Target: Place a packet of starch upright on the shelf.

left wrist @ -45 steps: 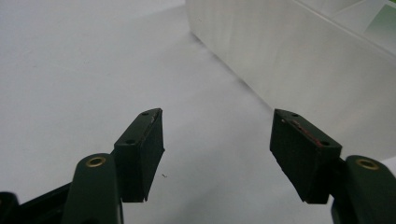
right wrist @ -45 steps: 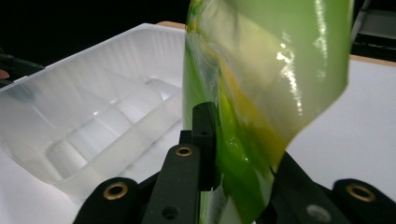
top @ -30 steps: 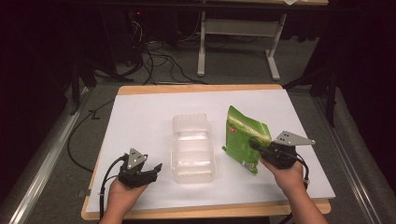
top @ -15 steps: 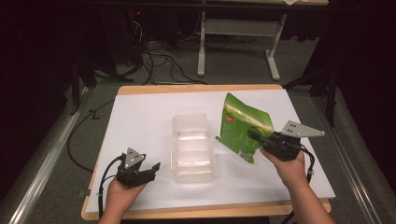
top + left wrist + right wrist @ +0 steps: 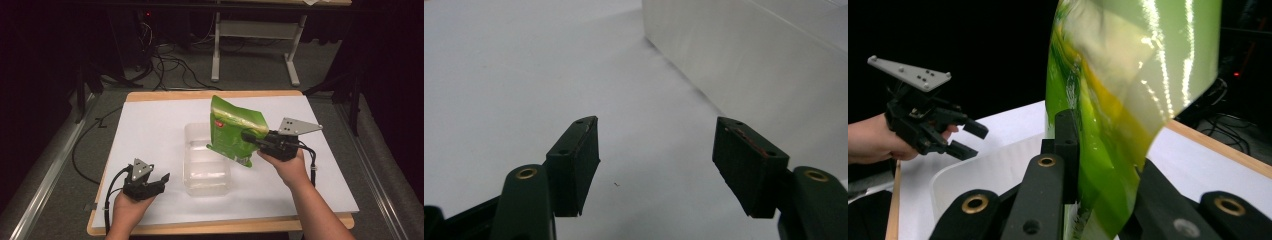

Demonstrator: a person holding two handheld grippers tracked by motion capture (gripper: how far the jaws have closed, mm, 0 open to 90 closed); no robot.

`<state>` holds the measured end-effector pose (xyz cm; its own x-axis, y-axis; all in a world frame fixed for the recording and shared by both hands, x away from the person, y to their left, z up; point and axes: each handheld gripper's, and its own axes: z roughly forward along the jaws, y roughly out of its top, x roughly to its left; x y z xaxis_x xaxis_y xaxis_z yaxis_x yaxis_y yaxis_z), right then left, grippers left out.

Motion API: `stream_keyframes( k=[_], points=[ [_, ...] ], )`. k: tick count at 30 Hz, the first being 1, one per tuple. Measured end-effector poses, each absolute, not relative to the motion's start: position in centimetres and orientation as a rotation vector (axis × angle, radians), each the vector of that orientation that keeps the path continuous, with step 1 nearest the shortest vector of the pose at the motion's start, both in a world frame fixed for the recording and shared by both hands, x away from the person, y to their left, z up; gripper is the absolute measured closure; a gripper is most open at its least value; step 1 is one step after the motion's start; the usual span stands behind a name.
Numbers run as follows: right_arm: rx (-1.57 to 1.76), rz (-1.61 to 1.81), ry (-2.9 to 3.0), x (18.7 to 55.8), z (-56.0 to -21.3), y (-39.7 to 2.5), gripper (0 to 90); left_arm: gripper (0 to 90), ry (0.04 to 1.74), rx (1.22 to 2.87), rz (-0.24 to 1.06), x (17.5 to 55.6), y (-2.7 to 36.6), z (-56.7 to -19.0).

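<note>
A shiny green snack bag (image 5: 233,131) (image 5: 1128,100) hangs upright in the air, pinched at its right edge by my right gripper (image 5: 248,136) (image 5: 1100,165). The bag's lower corner hovers over the right rim of a clear plastic tub (image 5: 206,177) (image 5: 993,175) that stands mid-table. My left gripper (image 5: 162,180) (image 5: 656,165) rests open on the white sheet just left of the tub (image 5: 764,60), nothing between its jaws. It also appears far off in the right gripper view, open (image 5: 968,137).
A white sheet (image 5: 150,130) covers the wooden-edged table. Behind the table are desk legs (image 5: 217,45) and cables (image 5: 165,65) on the floor. A black cable (image 5: 82,150) trails off the table's left side.
My right gripper has lifted the green bag off the sheet, stood it upright and carried it left toward the tub. The left gripper has stayed put.
</note>
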<state>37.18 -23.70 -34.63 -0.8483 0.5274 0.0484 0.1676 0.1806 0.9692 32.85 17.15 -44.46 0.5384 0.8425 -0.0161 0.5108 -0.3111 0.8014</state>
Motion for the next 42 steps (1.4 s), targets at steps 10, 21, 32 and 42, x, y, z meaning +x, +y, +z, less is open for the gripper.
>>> stream_keyframes(
  k=[10,21,32,42],
  points=[
    [0.550,1.790,2.219,36.9,-35.0,-21.6,86.3,35.6,1.098,1.995,0.534,32.8,17.1,-44.6],
    [0.516,1.764,2.286,36.8,-36.0,-20.3,86.3,35.7,1.100,1.990,0.533,32.7,17.1,-44.5],
    [0.470,1.773,2.329,36.7,-36.4,-19.0,86.3,35.6,1.096,1.991,0.535,32.7,17.2,-44.5],
    [0.468,1.777,2.349,36.8,-36.6,-18.2,86.3,35.6,1.100,1.986,0.534,32.7,17.1,-44.5]
  ],
)
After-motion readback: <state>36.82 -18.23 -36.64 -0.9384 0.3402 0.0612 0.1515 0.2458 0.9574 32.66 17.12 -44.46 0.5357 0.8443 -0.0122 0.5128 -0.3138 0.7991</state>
